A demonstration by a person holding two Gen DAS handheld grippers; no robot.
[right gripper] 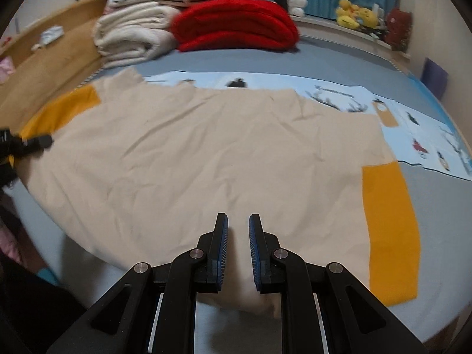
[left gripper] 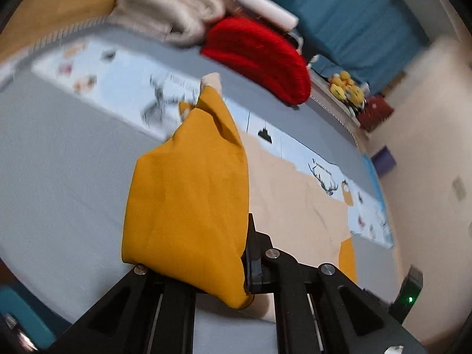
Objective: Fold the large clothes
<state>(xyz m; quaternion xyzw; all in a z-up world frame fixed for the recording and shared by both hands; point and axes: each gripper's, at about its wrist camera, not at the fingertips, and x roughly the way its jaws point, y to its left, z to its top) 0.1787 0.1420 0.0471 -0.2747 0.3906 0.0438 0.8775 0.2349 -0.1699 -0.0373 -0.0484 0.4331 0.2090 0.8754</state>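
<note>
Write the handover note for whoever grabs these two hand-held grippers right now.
Left hand-held gripper: shut on the mustard sleeve, lifted off the bed.
Right hand-held gripper: open, holding nothing, poised over the near edge of the cream garment.
The garment lies spread flat; the other mustard sleeve lies flat on the right.
Done: first sleeve picked up. Left: lay it across the body, fold the other sleeve, then fold the body.

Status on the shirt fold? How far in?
Early. Done: the beige shirt is spread flat on the bed. In hand: the left claw is shut on the mustard left sleeve and lifting it. The right claw is slightly open over the near edge, holding nothing. Left: the right sleeve lies flat and the body is unfolded.
</note>
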